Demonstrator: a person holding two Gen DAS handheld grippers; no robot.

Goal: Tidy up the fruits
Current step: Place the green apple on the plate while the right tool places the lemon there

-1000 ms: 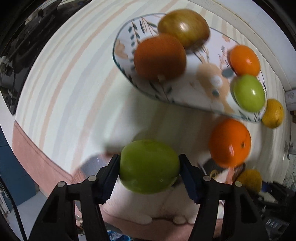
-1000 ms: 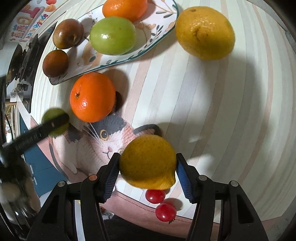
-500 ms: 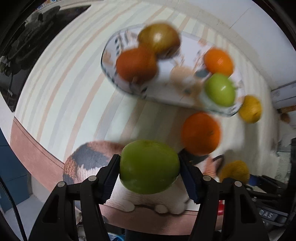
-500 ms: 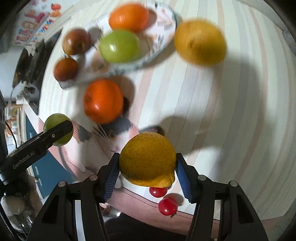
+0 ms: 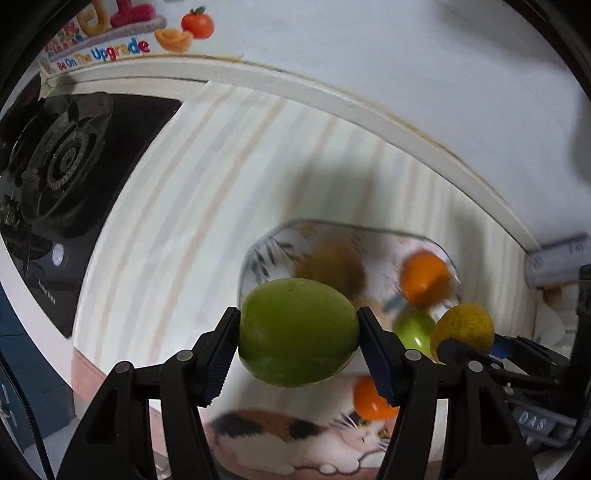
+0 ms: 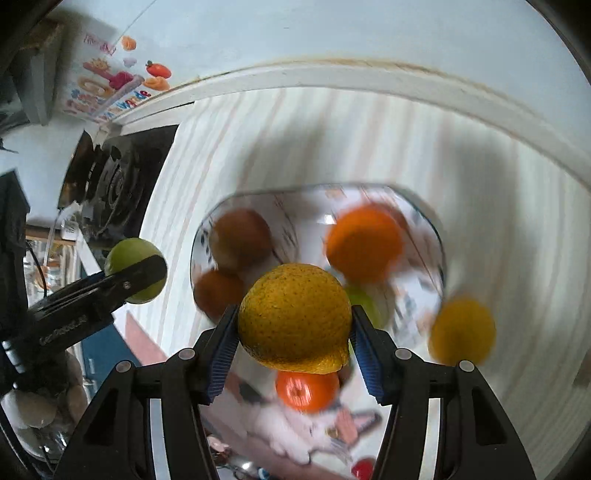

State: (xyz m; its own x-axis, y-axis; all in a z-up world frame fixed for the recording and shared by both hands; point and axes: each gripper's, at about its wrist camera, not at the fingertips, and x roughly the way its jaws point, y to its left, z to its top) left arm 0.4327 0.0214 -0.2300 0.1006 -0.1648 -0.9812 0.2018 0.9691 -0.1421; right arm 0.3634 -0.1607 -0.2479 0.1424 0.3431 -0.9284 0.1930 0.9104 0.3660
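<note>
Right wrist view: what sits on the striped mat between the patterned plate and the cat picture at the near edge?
One loose orange lies there, below the patterned plate and just above the cat picture, partly hidden behind the yellow lemon clamped in the right gripper.

A: What lies behind the counter?
B: A plain white wall [image 5: 388,55], carrying a colourful sticker [image 5: 110,33] with fruit pictures and lettering.
A: And further left?
B: A black gas hob [image 5: 62,162] is set into the counter beside a pale striped mat [image 5: 207,177]; dark blue cabinet fronts [image 5: 14,354] show below.
</note>
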